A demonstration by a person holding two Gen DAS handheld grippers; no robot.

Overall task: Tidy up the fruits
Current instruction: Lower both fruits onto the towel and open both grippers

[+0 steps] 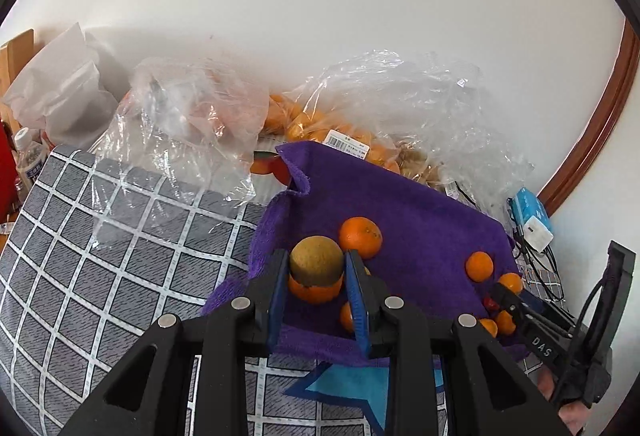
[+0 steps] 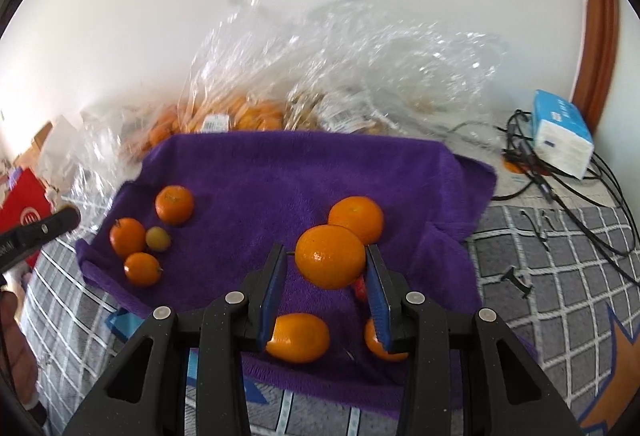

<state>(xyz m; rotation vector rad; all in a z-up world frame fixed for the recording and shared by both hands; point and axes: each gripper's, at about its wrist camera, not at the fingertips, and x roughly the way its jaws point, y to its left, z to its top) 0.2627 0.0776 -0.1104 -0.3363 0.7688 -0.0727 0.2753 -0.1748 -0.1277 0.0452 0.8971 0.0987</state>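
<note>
A purple towel lies on the table with several oranges on it. My left gripper is shut on a round brownish-green fruit held above an orange; another orange lies just behind. My right gripper is open around a large orange: the right pad touches it, the left pad stands clear. A second orange sits behind it. Three oranges and a small greenish fruit lie at the towel's left. The right gripper shows in the left wrist view.
Clear plastic bags with more oranges stand behind the towel against the wall. A tissue pack and black cables lie at the right. The grey checked tablecloth extends left. A water bottle stands far left.
</note>
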